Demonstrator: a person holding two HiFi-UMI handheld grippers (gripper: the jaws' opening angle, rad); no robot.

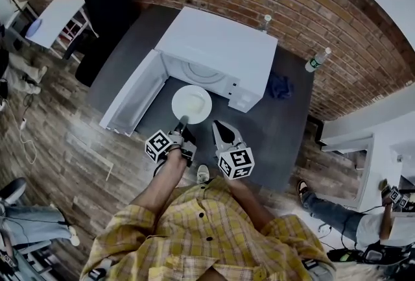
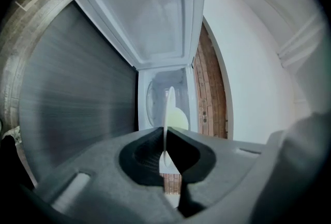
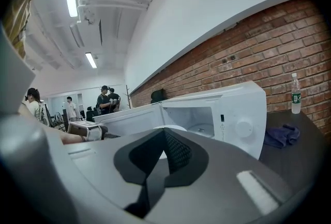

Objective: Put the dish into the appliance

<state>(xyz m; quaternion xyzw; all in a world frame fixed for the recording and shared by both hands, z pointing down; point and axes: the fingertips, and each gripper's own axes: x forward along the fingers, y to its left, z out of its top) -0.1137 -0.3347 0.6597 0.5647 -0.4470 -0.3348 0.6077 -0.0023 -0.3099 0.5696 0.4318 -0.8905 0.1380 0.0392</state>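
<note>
The dark grey table (image 1: 285, 137) is carrying a white microwave (image 1: 217, 52), its door (image 1: 133, 95) hanging open to the left. A crumpled blue cloth (image 1: 280, 86) is lying just beside it, and a water bottle (image 1: 318, 60) is standing upright near the far corner.

dish (image 3: 173, 127): in my right gripper view, mostly hidden behind my right gripper (image 3: 164, 134); only a rim sliver shows.
microwave (image 1: 217, 52) cavity: head view, largely under its own top.
bottle (image 3: 295, 94) label: too small to read.
</note>
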